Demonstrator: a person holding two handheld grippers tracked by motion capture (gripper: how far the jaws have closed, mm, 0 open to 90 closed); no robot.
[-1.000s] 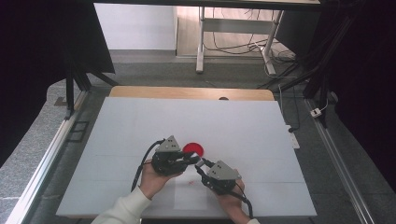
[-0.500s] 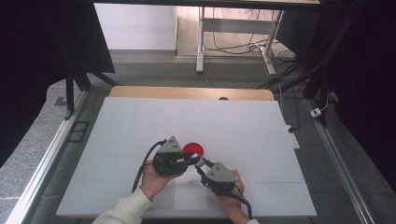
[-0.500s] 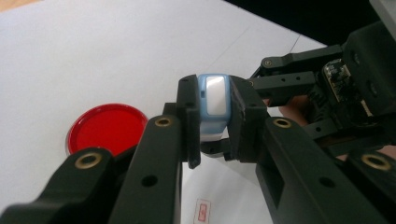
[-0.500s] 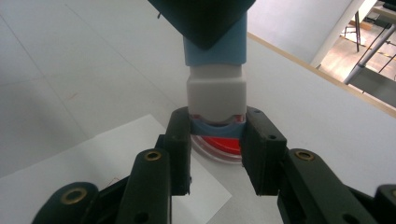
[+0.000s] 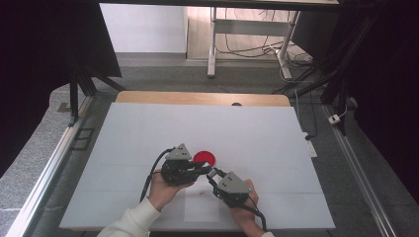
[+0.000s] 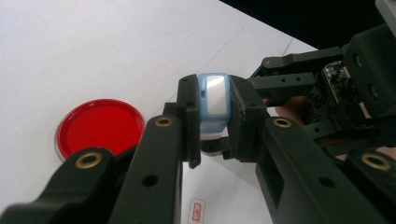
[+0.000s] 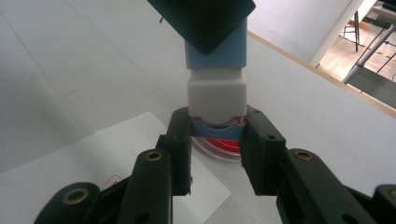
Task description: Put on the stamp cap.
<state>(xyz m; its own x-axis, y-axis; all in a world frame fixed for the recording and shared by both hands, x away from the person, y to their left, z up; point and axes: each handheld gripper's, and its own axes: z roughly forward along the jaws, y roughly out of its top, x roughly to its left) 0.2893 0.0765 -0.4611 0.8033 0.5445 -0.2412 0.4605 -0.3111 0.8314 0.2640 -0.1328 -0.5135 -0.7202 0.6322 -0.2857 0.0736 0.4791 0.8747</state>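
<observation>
A small light-blue and white block [image 6: 212, 98] hangs a little above the white table [image 5: 148, 133], held from two sides. My left gripper [image 6: 214, 116] is shut on its blue part [image 7: 215, 51]. The white part [image 7: 217, 95] sits just above the pads of my right gripper [image 7: 218, 135], which is shut on the block's lower end. A flat round red dish [image 5: 204, 158] lies on the table just behind the block [image 5: 210, 171]. In the high view the left gripper [image 5: 205, 169] and right gripper [image 5: 213, 175] meet tip to tip near the front edge.
A white paper sheet [image 5: 202, 207] with a small red mark [image 6: 196, 211] lies under the hands near the table's front edge. A wooden strip [image 5: 197, 98] runs along the far edge. Metal rails [image 5: 44, 173] flank the table, and cables lie on the floor behind it.
</observation>
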